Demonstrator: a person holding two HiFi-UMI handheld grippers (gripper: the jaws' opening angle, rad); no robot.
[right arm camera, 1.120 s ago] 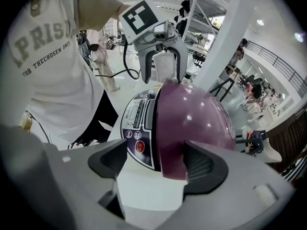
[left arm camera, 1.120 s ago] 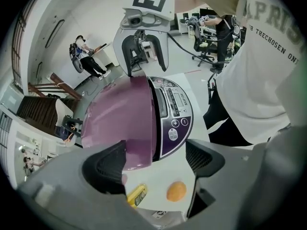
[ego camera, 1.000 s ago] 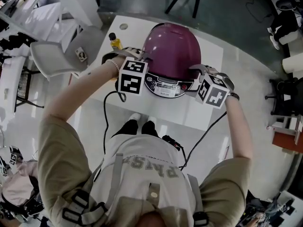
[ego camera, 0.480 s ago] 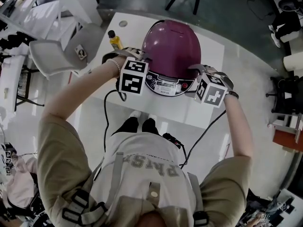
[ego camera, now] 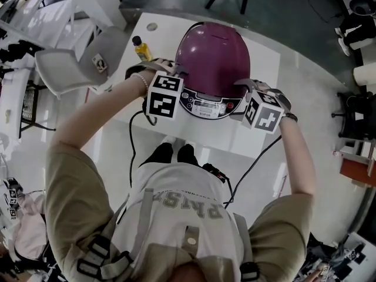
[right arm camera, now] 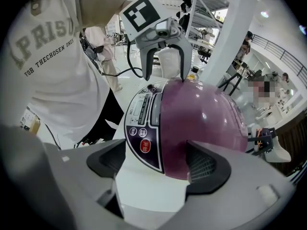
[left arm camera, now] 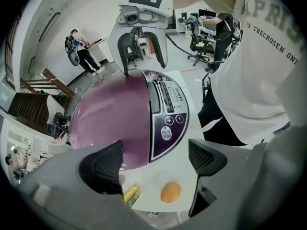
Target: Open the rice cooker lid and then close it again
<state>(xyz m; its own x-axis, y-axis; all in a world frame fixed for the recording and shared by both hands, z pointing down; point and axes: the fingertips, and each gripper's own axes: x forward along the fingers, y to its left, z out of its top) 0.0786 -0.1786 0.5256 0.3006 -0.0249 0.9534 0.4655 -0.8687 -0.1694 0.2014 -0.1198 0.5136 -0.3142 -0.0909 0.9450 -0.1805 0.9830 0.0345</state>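
Observation:
The purple rice cooker [ego camera: 212, 60] stands on the white table [ego camera: 258, 140] with its lid down and its control panel [ego camera: 204, 106] facing me. My left gripper [ego camera: 176, 73] hangs at the cooker's left side. Its jaws have just been opening. In the left gripper view [left arm camera: 153, 162] they are wide apart, with the cooker's lower edge [left arm camera: 144, 143] and bare table between them and the pads not pressing. My right gripper [ego camera: 245, 87] is at the cooker's right side, open [right arm camera: 158, 162], with one finger [right arm camera: 206, 164] in front of the purple shell [right arm camera: 201, 119].
A yellow bottle [ego camera: 141, 49] stands on the table left of the cooker, and a small orange round thing [left arm camera: 170, 192] lies near it. A grey chair [ego camera: 76, 66] is beside the table's left edge. A black power cable [ego camera: 130, 151] hangs off the table's front edge.

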